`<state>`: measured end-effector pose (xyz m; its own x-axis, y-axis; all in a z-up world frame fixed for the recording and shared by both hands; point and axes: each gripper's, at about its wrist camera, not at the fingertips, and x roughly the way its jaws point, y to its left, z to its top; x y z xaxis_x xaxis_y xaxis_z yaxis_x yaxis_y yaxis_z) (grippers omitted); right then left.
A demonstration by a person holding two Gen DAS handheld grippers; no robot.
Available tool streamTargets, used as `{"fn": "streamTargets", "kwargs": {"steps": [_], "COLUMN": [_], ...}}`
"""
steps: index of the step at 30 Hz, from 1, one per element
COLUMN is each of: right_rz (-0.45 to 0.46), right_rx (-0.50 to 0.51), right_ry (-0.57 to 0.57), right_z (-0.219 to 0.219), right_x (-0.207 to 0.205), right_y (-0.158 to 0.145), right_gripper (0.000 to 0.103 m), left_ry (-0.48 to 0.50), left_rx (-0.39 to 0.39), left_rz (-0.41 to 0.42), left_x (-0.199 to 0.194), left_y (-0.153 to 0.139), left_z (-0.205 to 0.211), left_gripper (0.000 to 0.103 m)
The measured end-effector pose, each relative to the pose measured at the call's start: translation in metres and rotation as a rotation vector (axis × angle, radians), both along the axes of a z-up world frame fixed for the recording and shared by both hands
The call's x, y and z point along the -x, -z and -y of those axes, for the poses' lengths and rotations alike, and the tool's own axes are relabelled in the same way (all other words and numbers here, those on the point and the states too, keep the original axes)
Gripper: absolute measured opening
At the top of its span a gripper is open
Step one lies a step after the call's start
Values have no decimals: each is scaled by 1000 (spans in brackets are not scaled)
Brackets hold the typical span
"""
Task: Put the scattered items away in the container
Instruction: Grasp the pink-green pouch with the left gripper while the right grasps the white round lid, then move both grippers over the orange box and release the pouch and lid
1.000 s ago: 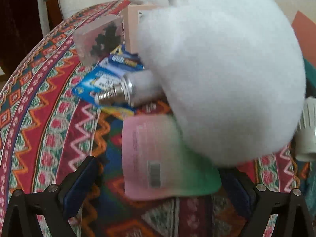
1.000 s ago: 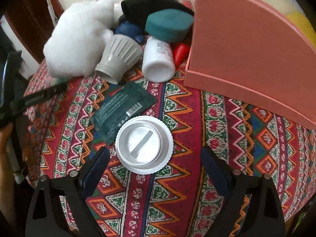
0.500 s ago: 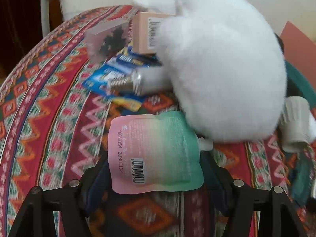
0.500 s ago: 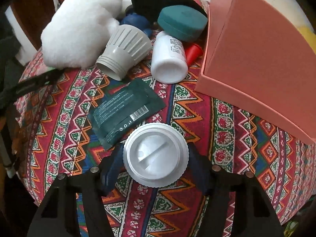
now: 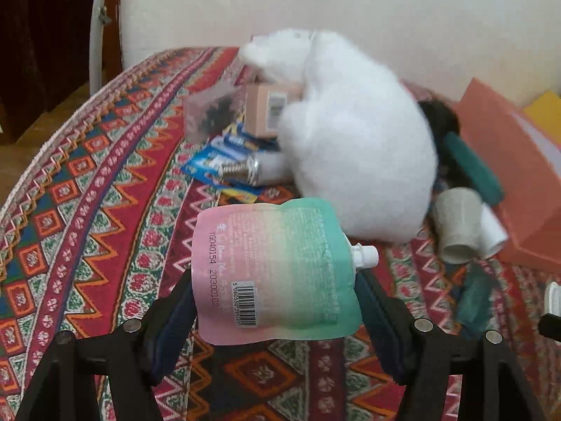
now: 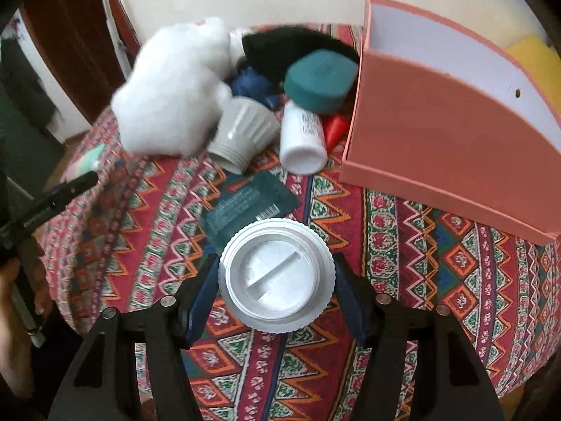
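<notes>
Pouch (image 5: 277,273) clamped in left tool (image 5: 277,310)

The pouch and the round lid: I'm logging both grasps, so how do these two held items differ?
The pouch is flat, soft and pink-to-green, with a barcode and a side spout; the round lid is rigid, white and ridged at its rim. The pouch sits in the left hand-held gripper, the round lid in the right hand-held gripper. Both are clamped by their edges above the patterned cloth.

Cream wall (image 5: 350,7), dark wooden door (image 5: 45,35), patterned tablecloth (image 5: 87,193).
</notes>
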<state>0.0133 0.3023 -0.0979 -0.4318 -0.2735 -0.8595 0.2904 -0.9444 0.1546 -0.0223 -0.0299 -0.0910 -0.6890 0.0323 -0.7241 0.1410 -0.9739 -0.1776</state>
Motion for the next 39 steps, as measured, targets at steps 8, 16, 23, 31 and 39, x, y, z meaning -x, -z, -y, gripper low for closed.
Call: {"fn": "streamTargets", "kwargs": {"steps": [8,16,23,31,39], "right_rz": [-81,-142,-263,-440,-294], "right_rx": [29,31,58,58,110], "right_ry": [8,14,152,430,564], "right_z": [40,44,0,-102,-169], "right_x": [9,-3,-17,15,99], "right_y": [-17,-34,-83,-163,-116], "right_gripper": [66,66,66,66,66], "left_ry": [37,120,274,431,490], "left_rx": [26,8,-3,2,36], "left_rz": [-108,-150,-193,-183,-48], "left_x": [-26,-28,-2,69,154], "left_y": [-44,-78,-120,-149,-97], "left_z": [-18,-61,-142,-252,-328], "left_gripper": [74,74,74,74,75]}}
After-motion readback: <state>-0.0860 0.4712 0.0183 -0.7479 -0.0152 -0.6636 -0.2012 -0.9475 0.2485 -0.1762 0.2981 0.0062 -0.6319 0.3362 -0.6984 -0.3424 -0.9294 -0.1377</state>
